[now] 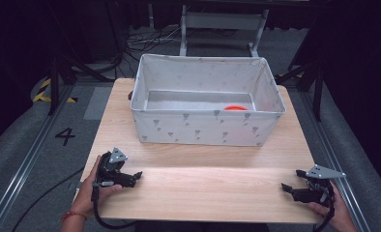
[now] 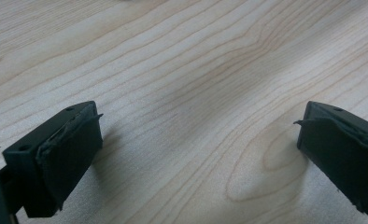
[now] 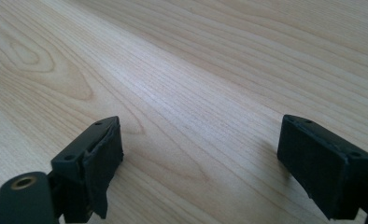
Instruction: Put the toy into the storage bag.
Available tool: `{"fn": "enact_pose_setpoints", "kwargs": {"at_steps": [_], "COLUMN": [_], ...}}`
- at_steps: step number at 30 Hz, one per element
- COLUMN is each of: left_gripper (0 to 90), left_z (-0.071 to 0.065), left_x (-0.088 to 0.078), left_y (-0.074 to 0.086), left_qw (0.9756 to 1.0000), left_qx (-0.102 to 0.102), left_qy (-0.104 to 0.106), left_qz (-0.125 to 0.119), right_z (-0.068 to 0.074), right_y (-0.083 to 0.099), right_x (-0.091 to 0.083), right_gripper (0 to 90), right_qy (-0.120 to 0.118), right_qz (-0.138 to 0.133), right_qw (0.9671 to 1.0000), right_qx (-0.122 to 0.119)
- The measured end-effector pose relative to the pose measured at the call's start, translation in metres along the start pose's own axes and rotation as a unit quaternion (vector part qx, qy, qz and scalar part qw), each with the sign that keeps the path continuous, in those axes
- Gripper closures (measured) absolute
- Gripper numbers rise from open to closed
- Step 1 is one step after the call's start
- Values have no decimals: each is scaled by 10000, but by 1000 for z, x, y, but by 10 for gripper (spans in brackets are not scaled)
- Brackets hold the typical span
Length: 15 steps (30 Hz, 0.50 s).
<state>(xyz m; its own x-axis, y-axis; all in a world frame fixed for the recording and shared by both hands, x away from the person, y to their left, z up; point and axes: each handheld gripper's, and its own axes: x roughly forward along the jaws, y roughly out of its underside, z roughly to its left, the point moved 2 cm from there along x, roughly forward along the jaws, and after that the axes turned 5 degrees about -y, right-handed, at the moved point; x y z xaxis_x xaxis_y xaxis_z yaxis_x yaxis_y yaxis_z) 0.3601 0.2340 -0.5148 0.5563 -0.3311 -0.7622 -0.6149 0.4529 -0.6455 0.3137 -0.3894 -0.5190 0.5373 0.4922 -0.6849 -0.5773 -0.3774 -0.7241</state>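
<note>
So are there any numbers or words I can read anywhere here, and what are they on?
"4" – a black number on the grey floor, left of the wooden table.
The grey fabric bin carries a pattern of small dark shapes, not letters.
The yellow and black stripes on the floor are warning marks with no words.
Nothing readable shows on either claw.

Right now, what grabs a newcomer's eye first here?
The grey fabric bin at the table's far middle, with an orange thing low at its right end. Nearer, the left gripper and right gripper rest open at the near corners, holding nothing.
</note>
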Motion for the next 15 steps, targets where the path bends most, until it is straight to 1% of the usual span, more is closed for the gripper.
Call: {"fn": "enact_pose_setpoints", "kwargs": {"at_steps": [1,3,12,15], "left_gripper": [4,3,2,2], "left_z": [0,2,2,-1], "left_x": [0,0,0,-1], "left_y": [0,0,0,1], "left_qw": [10000,9999,9998,9992], "left_qx": [-80,-135,-168,-332], "left_qy": [-20,-98,-135,-209], "left_qz": [18,0,21,16], "right_z": [0,0,0,0], "right_y": [0,0,0,-1], "right_x": [0,0,1,1], "right_gripper": [139,133,124,114], "right_qy": [15,27,40,41], "right_qz": [3,6,18,25], "right_qw": [10000,10000,10000,10000], "right_qx": [11,26,40,41]}}
